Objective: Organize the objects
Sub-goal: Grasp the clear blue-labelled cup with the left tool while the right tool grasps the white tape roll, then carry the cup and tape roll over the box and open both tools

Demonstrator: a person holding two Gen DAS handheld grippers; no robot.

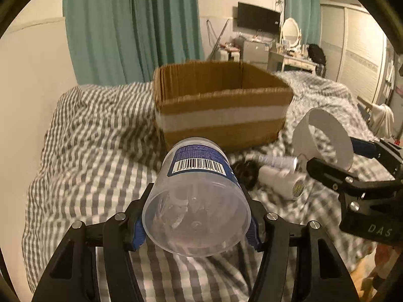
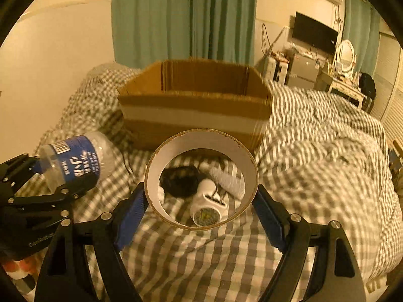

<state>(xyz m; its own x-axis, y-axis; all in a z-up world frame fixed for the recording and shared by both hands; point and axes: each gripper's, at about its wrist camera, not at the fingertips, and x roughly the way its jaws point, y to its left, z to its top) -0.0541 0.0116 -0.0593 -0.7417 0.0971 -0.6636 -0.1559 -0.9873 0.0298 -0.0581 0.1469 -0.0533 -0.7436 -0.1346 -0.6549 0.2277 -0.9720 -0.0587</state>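
Observation:
My left gripper (image 1: 196, 222) is shut on a clear plastic jar with a blue label (image 1: 199, 188), held on its side above the checked bedding; it also shows in the right wrist view (image 2: 75, 161). My right gripper (image 2: 201, 201) is shut on a white tape ring (image 2: 201, 136), also seen in the left wrist view (image 1: 325, 138). An open cardboard box (image 1: 221, 105) stands on the bed just beyond both grippers, and shows in the right wrist view (image 2: 196, 105). A white bottle (image 1: 282, 180), a small silver tube (image 1: 277, 161) and a black object (image 1: 245, 171) lie on the bedding in front of the box.
The bed is covered with a rumpled grey-and-white checked duvet (image 1: 95, 138). Green curtains (image 1: 131, 25) hang behind the box. A dresser with a mirror (image 1: 292, 50) and a wall TV (image 1: 258, 17) stand far right. The bed's right edge drops off near my right gripper.

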